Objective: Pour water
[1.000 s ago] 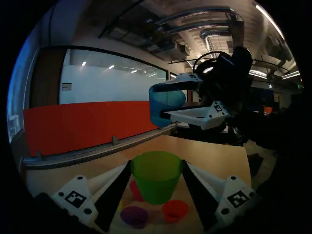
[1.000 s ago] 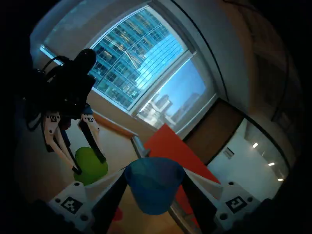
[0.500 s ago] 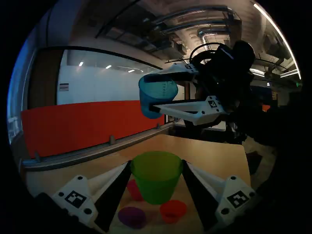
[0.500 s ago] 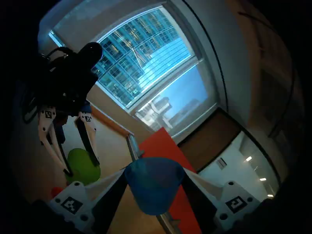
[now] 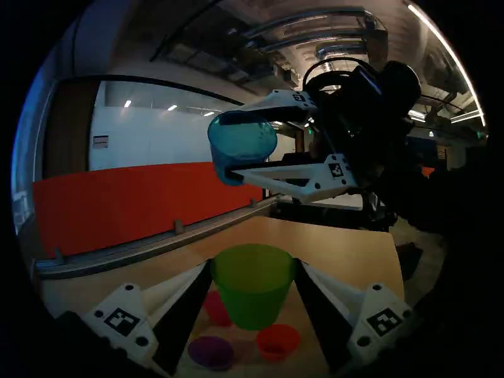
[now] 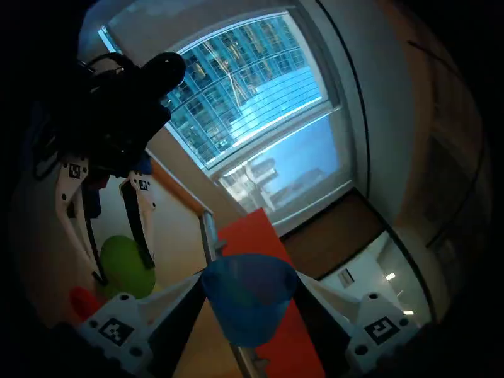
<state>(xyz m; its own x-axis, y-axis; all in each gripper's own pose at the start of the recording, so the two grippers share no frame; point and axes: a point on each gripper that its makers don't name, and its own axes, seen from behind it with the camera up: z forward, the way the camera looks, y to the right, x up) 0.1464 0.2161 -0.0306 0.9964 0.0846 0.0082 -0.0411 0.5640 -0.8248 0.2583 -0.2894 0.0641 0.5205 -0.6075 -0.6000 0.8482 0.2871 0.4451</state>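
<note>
Tilt on the blue cup (image 5: 241, 142) has grown in the last second, and the right gripper (image 5: 225, 146) clamping it has risen. Green cup (image 5: 253, 293) waits below, clenched in the left gripper (image 5: 253, 268) above the table (image 5: 343, 252); pouring looks imminent.

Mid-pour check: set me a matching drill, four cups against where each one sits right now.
Things:
1. green cup
2. blue cup
3. purple cup
4. orange-red cup

Places:
A. on the table, lower left of the green cup in the left gripper view
B. held by the left gripper
C. on the table, lower right of the green cup in that view
D. raised and tilted, held by the right gripper

Pairs: 1-B, 2-D, 3-A, 4-C
</note>
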